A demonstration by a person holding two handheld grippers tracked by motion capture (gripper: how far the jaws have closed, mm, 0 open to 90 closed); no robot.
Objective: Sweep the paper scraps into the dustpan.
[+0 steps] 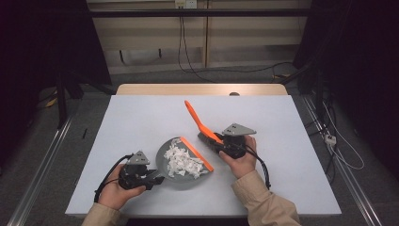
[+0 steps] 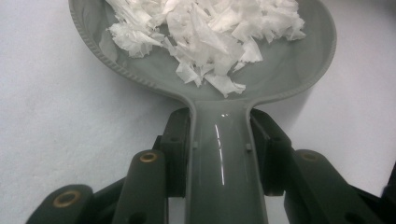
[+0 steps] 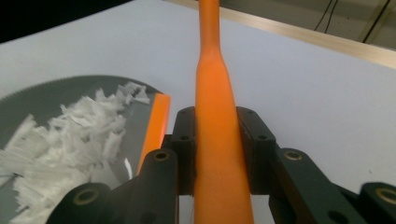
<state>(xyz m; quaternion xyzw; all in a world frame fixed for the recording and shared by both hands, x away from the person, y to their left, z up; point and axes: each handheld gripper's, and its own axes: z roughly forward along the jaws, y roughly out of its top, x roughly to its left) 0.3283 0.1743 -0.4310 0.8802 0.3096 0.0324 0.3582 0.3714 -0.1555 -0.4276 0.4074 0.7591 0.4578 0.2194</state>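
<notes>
A grey dustpan [image 1: 161,157] with an orange lip [image 1: 196,154] lies on the white table, holding a heap of white paper scraps [image 1: 183,161]. My left gripper [image 1: 156,178] is shut on its handle [image 2: 224,158], and the scraps [image 2: 205,28] fill the bowl ahead. To the right of the pan, my right gripper [image 1: 220,142] is shut on an orange brush handle [image 1: 195,115] that slants up and away to the far left. The dark bristles [image 1: 207,138] sit beside the lip. In the right gripper view the handle [image 3: 215,93] runs between the fingers [image 3: 184,140].
The white tabletop [image 1: 141,117] spreads wide around the pan, with a wooden edge [image 1: 202,89] at the far side. Cables [image 1: 339,150] and rails lie on the floor to the right of the table.
</notes>
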